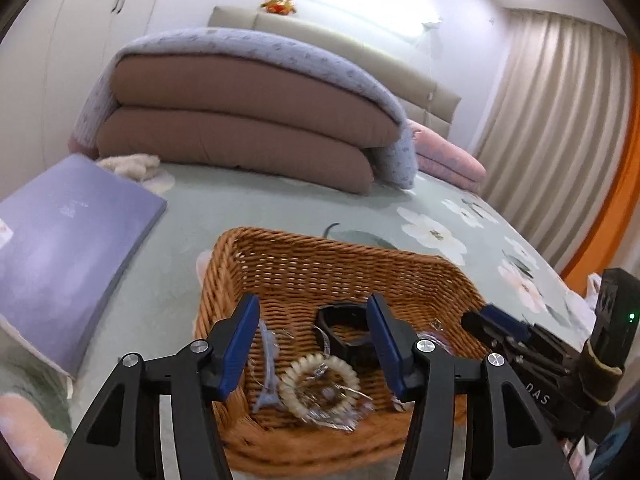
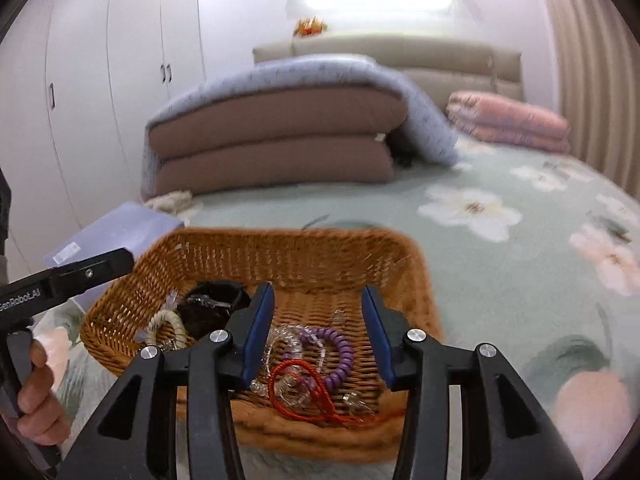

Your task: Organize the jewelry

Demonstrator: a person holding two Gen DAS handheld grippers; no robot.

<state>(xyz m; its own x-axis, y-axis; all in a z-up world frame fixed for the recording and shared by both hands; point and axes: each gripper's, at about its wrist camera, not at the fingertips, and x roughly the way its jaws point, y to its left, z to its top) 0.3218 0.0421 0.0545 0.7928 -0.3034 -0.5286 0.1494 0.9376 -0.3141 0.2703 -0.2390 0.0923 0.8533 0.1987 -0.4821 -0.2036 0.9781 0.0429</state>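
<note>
My left claw (image 1: 314,344) stands apart, empty, over the wicker basket (image 1: 280,248) on the bed; cream spiral bracelet (image 1: 318,388) between its fingers, black band (image 1: 346,332) just ahead. My right claw (image 2: 318,334) also apart, empty, above the purple coil (image 2: 340,350) and red cord (image 2: 296,388). Near rims cut off behind my fingers; clear beads blurred.

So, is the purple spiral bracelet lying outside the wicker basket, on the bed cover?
No, the purple spiral bracelet lies inside the wicker basket, next to a red cord.
</note>
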